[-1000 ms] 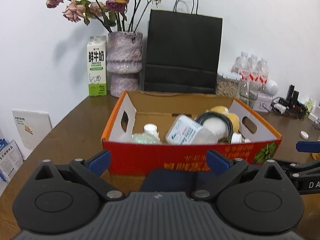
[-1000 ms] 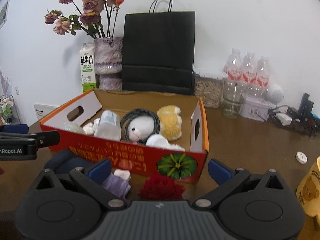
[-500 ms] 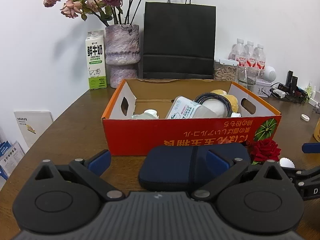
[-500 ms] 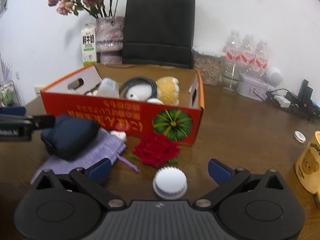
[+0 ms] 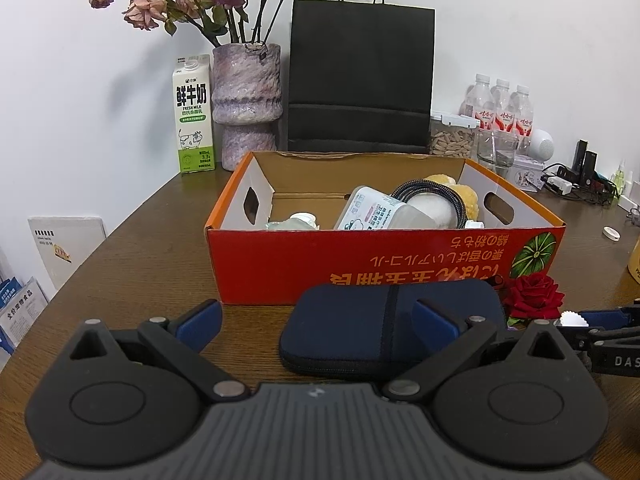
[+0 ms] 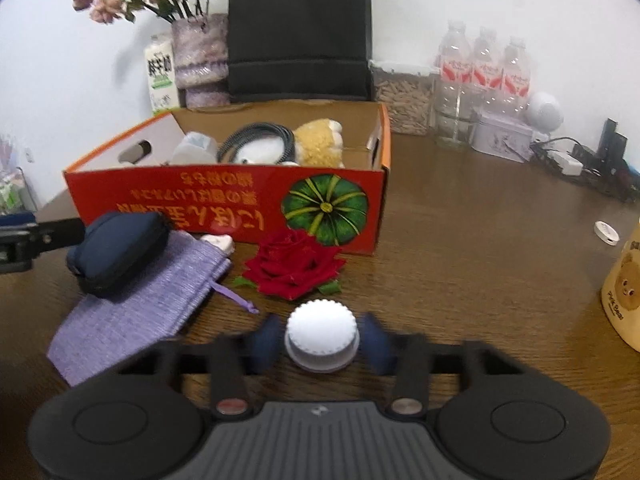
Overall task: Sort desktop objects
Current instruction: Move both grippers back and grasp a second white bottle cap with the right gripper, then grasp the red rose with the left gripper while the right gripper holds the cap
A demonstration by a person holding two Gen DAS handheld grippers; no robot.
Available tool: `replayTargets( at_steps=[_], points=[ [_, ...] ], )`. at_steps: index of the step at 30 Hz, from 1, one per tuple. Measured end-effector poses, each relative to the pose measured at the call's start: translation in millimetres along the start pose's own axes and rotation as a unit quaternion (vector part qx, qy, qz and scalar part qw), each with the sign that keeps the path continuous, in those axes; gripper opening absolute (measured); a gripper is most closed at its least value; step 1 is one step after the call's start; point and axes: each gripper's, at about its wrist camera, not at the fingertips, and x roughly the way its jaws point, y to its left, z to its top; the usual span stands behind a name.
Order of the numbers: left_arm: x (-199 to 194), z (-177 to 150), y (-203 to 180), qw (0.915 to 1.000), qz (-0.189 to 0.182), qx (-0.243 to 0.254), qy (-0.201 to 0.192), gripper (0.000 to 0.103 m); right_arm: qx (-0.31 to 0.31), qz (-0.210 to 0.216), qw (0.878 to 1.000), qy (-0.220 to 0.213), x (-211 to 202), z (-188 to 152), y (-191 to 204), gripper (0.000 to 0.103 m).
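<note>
A white ribbed cap [image 6: 322,334] sits on the brown table [image 6: 460,260] between the fingers of my right gripper [image 6: 320,344]. Its jaws are closing, and the blurred blue pads meet the cap's sides. Just beyond the cap lie a red rose [image 6: 294,262], a purple drawstring bag [image 6: 136,308] and a navy zip pouch [image 6: 116,254] resting on the bag. My left gripper [image 5: 316,316] stands open and low, right in front of the navy pouch [image 5: 384,324], with nothing between its pads. The red cardboard box [image 5: 360,264] behind holds a plush toy, a coiled cable and bottles.
A yellow bear mug [image 6: 624,288] stands at the right edge, with a small white lid [image 6: 606,232] near it. At the back are a black paper bag [image 5: 360,80], a vase of dried roses [image 5: 246,108], a milk carton [image 5: 194,116], water bottles [image 6: 484,68] and a cable tangle [image 6: 580,164].
The right gripper sank and drew back from the box; the white cap came into view, and the jaws closed from wide open onto it. The left view pulled back, baring the navy pouch.
</note>
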Motion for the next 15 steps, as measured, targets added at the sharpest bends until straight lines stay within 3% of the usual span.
replayTargets(
  at_steps=[8, 15],
  points=[
    [-1, 1, -2, 1.0000, 0.000, 0.002, -0.004, 0.103, 0.007, 0.008, 1.000, -0.023, -7, 4, -5, 0.039],
    [-10, 14, -32, 0.9995, -0.017, 0.017, -0.022, 0.103, 0.010, 0.011, 0.999, -0.046, -17, 10, -16, 0.039]
  ],
)
